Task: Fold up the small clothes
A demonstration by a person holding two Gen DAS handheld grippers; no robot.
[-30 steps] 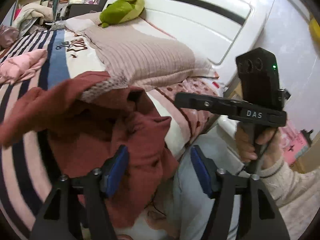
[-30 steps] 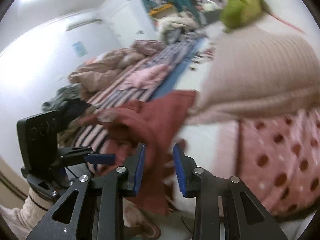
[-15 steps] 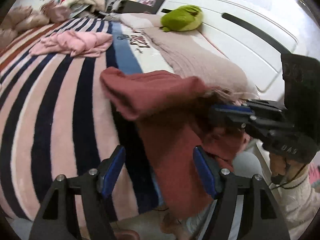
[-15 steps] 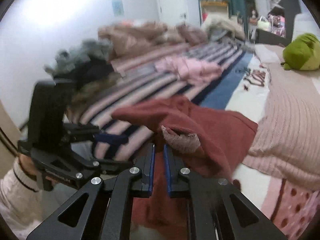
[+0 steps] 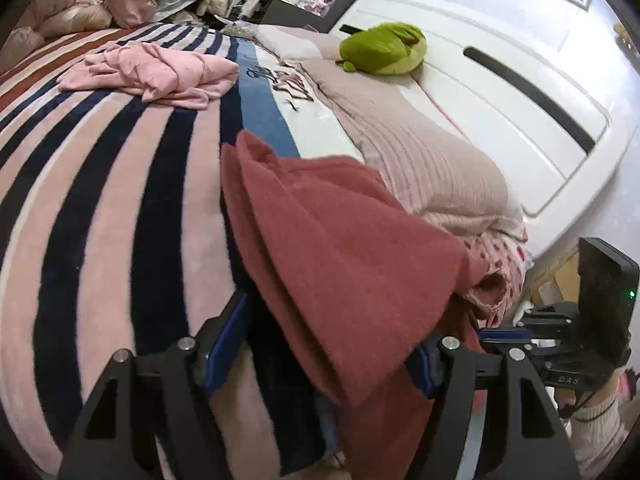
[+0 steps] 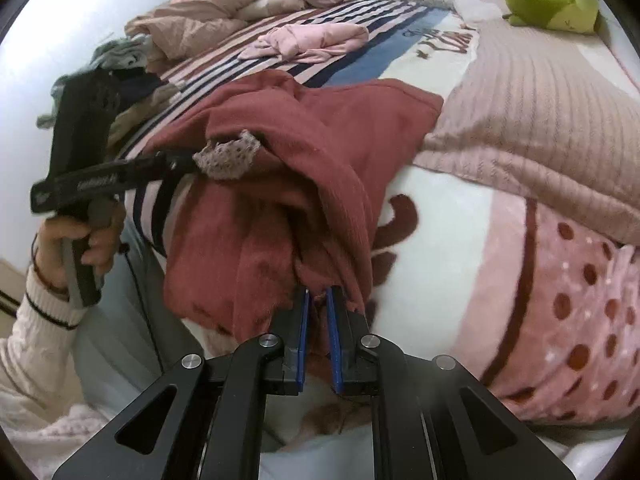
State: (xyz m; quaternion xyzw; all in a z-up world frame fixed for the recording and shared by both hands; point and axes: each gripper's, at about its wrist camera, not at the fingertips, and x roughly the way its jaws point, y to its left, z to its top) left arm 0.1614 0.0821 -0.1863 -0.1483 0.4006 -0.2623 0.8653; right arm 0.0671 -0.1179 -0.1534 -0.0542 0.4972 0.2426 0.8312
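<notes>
Bare striped blanket [image 5: 100, 200] left of garment [image 5: 340, 248]

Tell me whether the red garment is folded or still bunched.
Bunched: the red garment hangs in loose rumpled drapes off the bed edge, pinched by the right gripper.

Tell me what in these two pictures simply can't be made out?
- Left wrist view: the red garment drapes over the open left gripper, hiding the bed beneath.
- Right wrist view: bunched folds hide the garment's shape.
- Dark clothes pile: partly behind the left gripper.
- Blanket lettering: too small.
</notes>
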